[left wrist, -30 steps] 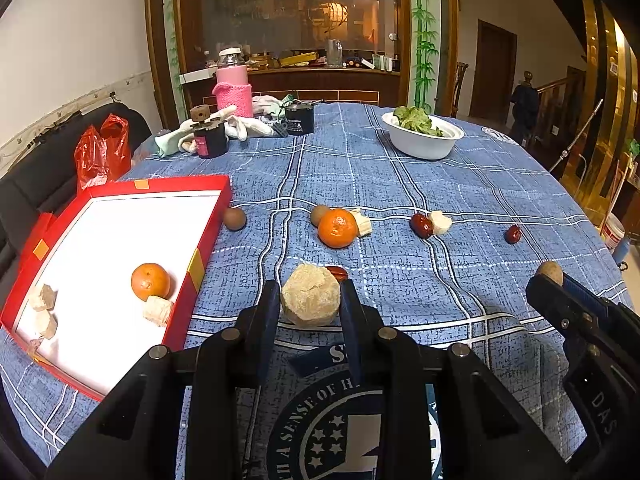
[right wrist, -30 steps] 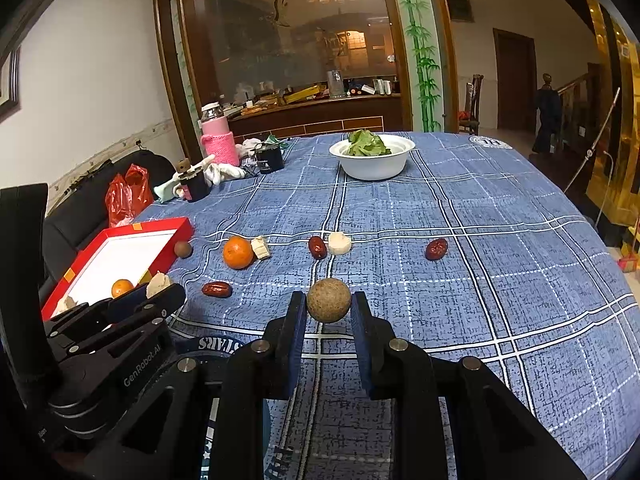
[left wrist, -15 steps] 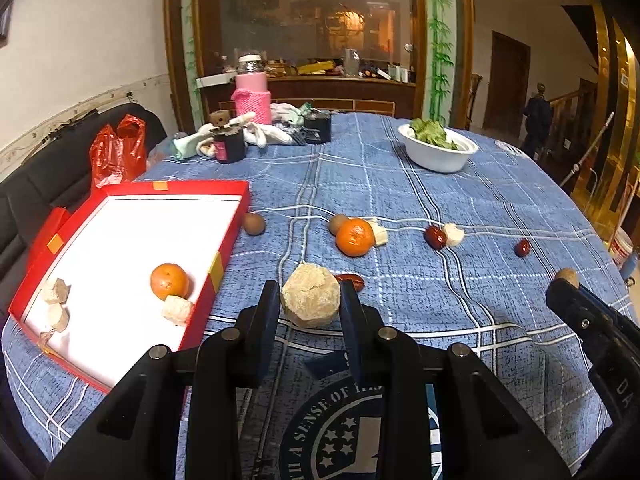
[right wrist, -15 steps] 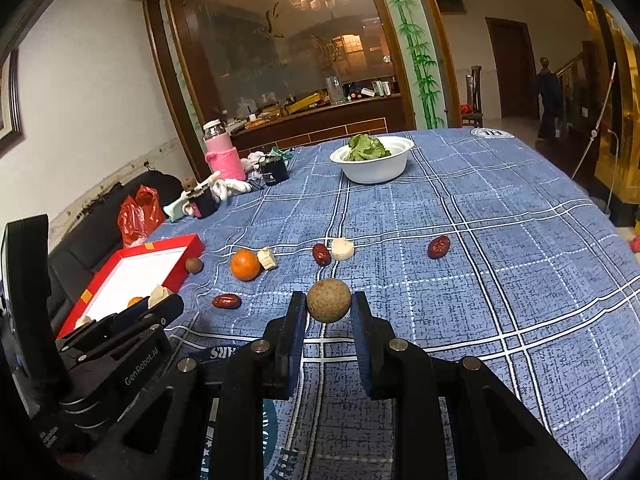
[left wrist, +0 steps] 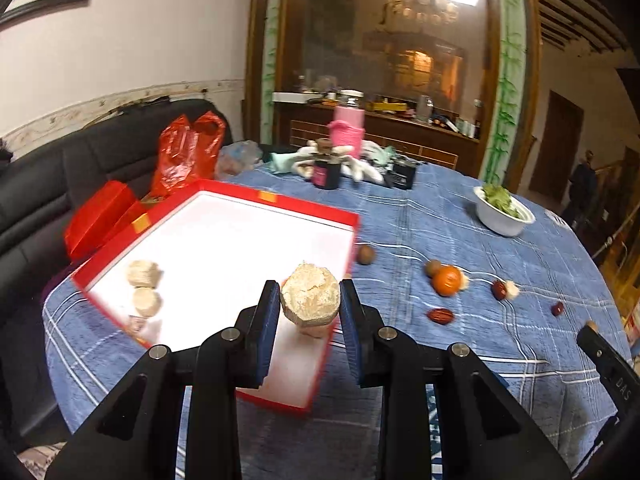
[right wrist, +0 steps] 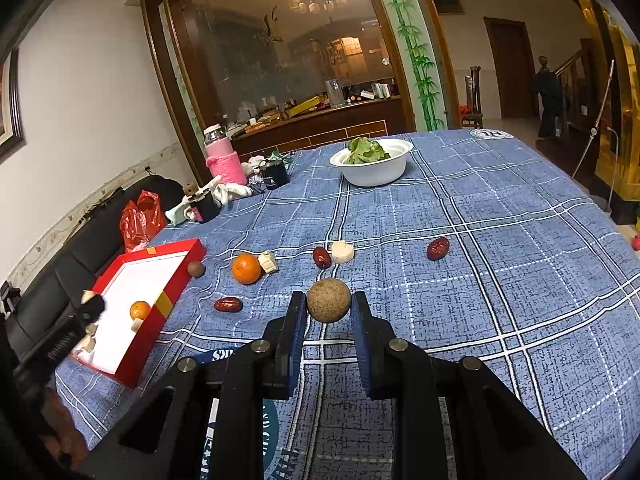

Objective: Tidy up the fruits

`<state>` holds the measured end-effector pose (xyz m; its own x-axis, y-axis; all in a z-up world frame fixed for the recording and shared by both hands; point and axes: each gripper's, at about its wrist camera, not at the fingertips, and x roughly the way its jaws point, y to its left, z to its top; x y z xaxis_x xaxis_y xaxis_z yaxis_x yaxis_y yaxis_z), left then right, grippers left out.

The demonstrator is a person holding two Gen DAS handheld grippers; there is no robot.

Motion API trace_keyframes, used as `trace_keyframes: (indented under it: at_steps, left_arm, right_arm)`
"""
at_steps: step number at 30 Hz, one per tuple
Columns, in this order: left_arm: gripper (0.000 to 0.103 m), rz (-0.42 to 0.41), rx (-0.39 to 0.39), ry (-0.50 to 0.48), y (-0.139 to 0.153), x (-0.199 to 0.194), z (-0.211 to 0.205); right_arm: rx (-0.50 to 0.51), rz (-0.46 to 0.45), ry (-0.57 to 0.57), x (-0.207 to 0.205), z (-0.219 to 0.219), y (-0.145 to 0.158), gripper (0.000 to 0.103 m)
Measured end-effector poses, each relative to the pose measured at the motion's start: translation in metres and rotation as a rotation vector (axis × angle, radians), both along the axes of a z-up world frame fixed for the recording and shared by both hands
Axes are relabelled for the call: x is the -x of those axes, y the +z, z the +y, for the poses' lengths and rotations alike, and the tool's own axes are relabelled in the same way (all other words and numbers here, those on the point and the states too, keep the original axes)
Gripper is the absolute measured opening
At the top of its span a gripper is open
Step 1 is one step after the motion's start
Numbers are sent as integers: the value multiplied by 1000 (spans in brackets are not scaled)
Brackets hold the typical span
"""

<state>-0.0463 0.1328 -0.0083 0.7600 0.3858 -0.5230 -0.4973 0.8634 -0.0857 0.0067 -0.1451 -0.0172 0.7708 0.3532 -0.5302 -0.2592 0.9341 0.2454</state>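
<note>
Left wrist view shows the biggest change: the left gripper (left wrist: 309, 306), clamped on a pale lumpy piece (left wrist: 310, 300), has swung from over the blue cloth to above the red box (left wrist: 308, 214), so a drop-off looks close. Two similar pale pieces (left wrist: 143, 272) lie in the box already, plus one orange (right wrist: 140, 310). The right gripper (right wrist: 329, 312) stays pinched on a brown round fruit (right wrist: 329, 300). Loose on the table (right wrist: 500, 240): one orange (right wrist: 246, 268), three red dates (right wrist: 438, 249), two pale chunks.

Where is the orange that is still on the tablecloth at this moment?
In the right wrist view the orange lies left of centre on the blue tablecloth, touching a pale chunk, between the red box and a red date.
</note>
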Motion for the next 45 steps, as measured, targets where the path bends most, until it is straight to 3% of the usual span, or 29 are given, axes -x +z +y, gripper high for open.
trace_keyframes:
  at_steps: [4, 8, 15, 19, 24, 34, 41, 42, 43, 45]
  left_arm:
    - [28, -20, 3, 54, 4, 10, 26]
    - [28, 11, 17, 98, 1, 10, 60]
    - [28, 78, 62, 115, -16, 7, 100]
    - [28, 81, 70, 143, -17, 9, 118]
    - [28, 122, 73, 122, -20, 1, 125]
    - [28, 202, 85, 97, -22, -23, 125]
    - [28, 256, 99, 149, -30, -29, 135]
    - [31, 270, 99, 153, -31, -30, 136]
    - [36, 291, 103, 151, -32, -31, 136]
    - [62, 305, 106, 153, -32, -31, 137]
  right_arm:
    - [30, -2, 12, -1, 8, 0, 23]
    - [62, 15, 83, -3, 31, 3, 23]
    - [56, 25, 388, -11, 146, 22, 23]
    - [71, 54, 476, -25, 213, 16, 23]
    - [85, 68, 521, -33, 260, 11, 23]
    - [149, 151, 532, -58, 291, -23, 23]
    - [159, 175, 539, -60, 292, -28, 24]
    - [161, 180, 537, -59, 292, -29, 24]
    - [165, 182, 529, -59, 291, -29, 37]
    - [144, 175, 527, -56, 286, -27, 54]
